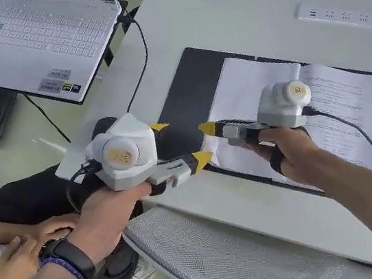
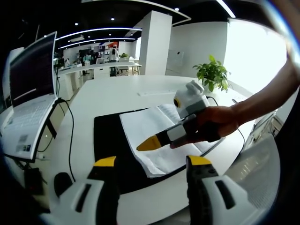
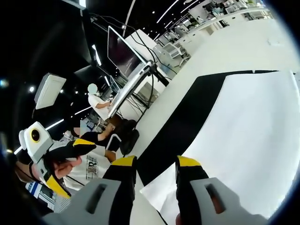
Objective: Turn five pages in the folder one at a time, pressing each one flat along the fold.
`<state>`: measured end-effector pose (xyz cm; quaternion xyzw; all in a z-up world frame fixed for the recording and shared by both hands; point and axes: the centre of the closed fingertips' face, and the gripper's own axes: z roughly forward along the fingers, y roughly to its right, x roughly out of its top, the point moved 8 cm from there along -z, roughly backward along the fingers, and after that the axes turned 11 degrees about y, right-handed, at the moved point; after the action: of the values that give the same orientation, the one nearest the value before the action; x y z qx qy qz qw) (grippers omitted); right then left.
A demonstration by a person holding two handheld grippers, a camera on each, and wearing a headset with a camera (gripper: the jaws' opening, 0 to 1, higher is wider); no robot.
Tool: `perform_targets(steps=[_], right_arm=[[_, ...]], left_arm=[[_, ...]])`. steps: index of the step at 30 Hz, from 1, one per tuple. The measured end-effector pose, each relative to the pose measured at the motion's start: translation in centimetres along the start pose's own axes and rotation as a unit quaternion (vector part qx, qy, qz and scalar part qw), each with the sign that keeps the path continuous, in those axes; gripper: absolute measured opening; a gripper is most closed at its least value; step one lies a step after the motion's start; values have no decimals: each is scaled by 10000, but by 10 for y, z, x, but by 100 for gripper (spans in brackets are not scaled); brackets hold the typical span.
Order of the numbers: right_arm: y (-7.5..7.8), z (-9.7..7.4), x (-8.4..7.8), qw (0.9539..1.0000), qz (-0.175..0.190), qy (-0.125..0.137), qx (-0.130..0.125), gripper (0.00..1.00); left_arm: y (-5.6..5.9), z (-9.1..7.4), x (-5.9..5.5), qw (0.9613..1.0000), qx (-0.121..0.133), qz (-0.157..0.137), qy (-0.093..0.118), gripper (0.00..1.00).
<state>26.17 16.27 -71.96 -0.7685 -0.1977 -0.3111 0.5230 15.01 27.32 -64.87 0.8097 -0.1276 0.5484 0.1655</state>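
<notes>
A black folder point(image 1: 191, 100) lies open and flat on the white tabletop, in the centre right of the head view. Its white pages point(image 1: 261, 84) are spread either side of the fold. The right-hand page carries printed lines, and a broad strip of black cover is bare at the left.

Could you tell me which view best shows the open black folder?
The head view: the open black folder with white pages lies nearly whole. The left gripper view shows it smaller, partly behind the right gripper. The right gripper view shows one page corner close.
</notes>
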Motion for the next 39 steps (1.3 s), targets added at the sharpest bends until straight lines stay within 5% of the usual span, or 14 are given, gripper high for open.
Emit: perform_targets(steps=[13,23,30,39], right_arm=[[6,-45,47,9972,-578,466,-100,36],[10,-79,60,9942,-853,620,-228,37],[11,-104,67,9918,-974,755,-349,37],[14,-122,63,9907,-961,852,-453,37]], left_arm=[[9,30,2,9991,-400,75,-112,50],[11,58,-11,9970,-669,159,-365,43],[7,79,-34,9943,-806,202,-663,32],[4,85,-63,9915,-773,237,-1016,19]])
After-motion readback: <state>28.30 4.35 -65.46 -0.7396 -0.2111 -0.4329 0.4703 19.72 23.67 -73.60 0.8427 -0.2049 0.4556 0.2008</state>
